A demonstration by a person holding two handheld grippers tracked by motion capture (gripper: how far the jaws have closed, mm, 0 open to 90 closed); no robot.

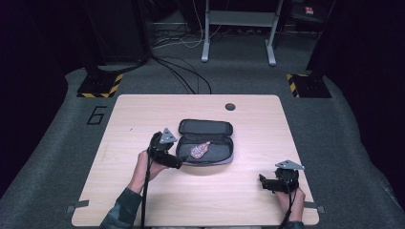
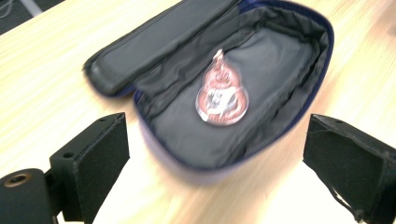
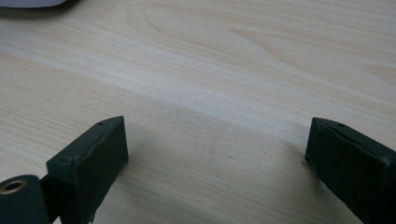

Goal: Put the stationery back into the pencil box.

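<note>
So the open pouch (image 1: pixel 206 141) sat near the middle of the surface (image 1: pixel 143 114), lid flap folded back toward the far side, and a small reddish gourd-shaped charm (image 2: pixel 221 93) in clear wrapping lay flat on the lining inside the tray half. The left gripper (image 1: pixel 176 160) hovered just beside the pouch's left end, jaws spread wide with nothing between them. The right gripper (image 1: pixel 263 181) was parked well apart, near the front right corner, also released and pointing at bare wood.

What could've gone wrong from there, as I see it: the pouch is soft and light, so if the left gripper had swung back in low, a jaw could have caught the near rim and dragged or flipped the whole thing, and the charm would've slid out or ended up under a fold of lining. If zipping it shut was the plan, the charm's wrapper looked slippery and sat close enough to the middle to be fine, but the floppy lining along the rim could easily snag in the zipper track. One gripper alone pulling a zipper would probably just tow the pouch across the wood, so the right one being so far off was a weak spot.

Nothing else was really in the way. There's a dark round hole (image 1: pixel 230 106) in the surface beyond the pouch, well apart from everything, and only cables and stands on the floor behind.
</note>
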